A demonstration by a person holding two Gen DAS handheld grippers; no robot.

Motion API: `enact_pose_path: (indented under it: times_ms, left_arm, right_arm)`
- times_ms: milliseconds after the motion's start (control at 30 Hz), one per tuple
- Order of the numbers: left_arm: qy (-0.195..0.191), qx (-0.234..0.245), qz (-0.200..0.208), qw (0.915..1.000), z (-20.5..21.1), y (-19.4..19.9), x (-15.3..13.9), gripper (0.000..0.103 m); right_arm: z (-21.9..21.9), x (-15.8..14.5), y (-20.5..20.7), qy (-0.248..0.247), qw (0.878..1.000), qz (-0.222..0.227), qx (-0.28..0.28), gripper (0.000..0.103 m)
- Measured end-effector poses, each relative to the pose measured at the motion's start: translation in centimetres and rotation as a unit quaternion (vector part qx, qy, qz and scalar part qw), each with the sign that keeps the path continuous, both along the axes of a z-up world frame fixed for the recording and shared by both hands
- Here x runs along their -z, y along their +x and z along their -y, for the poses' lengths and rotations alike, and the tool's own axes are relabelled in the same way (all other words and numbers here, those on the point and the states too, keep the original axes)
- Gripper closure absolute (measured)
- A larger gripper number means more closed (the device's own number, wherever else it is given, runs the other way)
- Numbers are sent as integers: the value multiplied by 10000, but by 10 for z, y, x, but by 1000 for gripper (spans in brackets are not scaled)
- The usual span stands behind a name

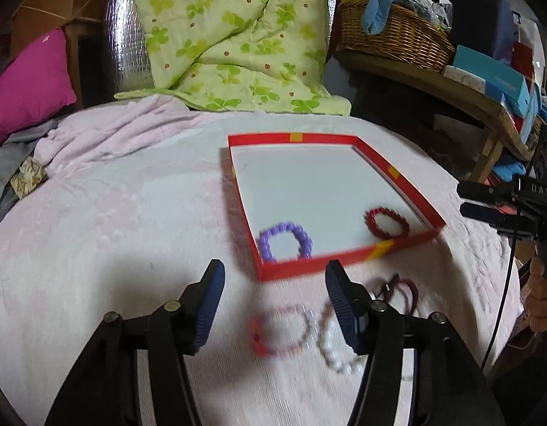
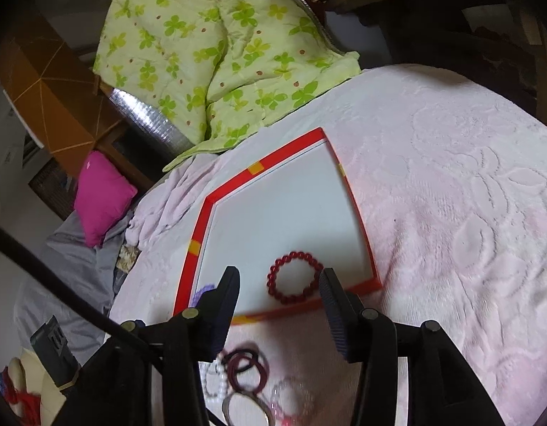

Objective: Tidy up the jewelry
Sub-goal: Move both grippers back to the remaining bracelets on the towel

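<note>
A red-walled tray (image 1: pixel 298 137) with a white floor lies on the pink blanket. Inside, near its front wall, rest a purple bead bracelet (image 1: pixel 286 241) and a dark red bead bracelet (image 1: pixel 387 222). My left gripper (image 1: pixel 276 268) is open above the blanket just before the tray, with nothing between its pads. Under it lie a pink bead bracelet (image 1: pixel 278 333), a white pearl bracelet (image 1: pixel 330 351) and maroon loops (image 1: pixel 406 291). My right gripper (image 2: pixel 280 273) is open over the tray's front part. The dark red bracelet (image 2: pixel 295 255) lies flat between its fingers, untouched. The purple bracelet (image 2: pixel 202 293) is half hidden.
A green clover quilt (image 1: pixel 231 35) and a magenta pillow (image 1: pixel 28 81) lie behind the tray. A wicker basket (image 1: pixel 394 35) and boxes sit on a wooden shelf (image 1: pixel 468 96) at the right. The right gripper (image 1: pixel 477 199), its cable and a hand (image 1: pixel 539 301) are at the right edge.
</note>
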State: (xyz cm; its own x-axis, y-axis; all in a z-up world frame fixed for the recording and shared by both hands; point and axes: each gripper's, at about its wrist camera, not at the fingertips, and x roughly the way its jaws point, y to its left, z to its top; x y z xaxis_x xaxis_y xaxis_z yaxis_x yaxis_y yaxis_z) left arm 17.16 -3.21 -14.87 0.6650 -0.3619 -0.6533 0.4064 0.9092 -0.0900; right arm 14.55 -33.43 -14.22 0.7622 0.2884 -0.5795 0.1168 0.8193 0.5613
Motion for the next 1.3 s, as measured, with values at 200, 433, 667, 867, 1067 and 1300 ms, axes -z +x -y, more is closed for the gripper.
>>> enact_pose_path:
  times_ms: [200, 433, 667, 867, 1067, 1300]
  left_arm:
    - [224, 286, -135, 9992, 9, -31, 12, 42]
    - [410, 583, -339, 9969, 21, -43, 25, 41]
    - [463, 690, -506, 9953, 26, -39, 30, 41]
    - [476, 768, -726, 9933, 27, -36, 37, 41]
    - [362, 861, -883, 9917, 29, -36, 39, 42]
    - [241, 841, -1099, 9901, 32, -31, 44, 42]
  right_arm:
    - [-16, 0, -19, -149, 9987, -64, -485, 53]
    - [-56, 28, -15, -472, 9886, -674, -1264, 53]
    - [-74, 50, 2, -665, 9814, -1060, -1453, 69]
    - [-79, 53, 1, -996, 9789, -1030, -1459, 94]
    - [-57, 38, -5, -720, 9886, -704, -1122, 94]
    - [-54, 45, -1, -276, 9866, -837, -1373, 92]
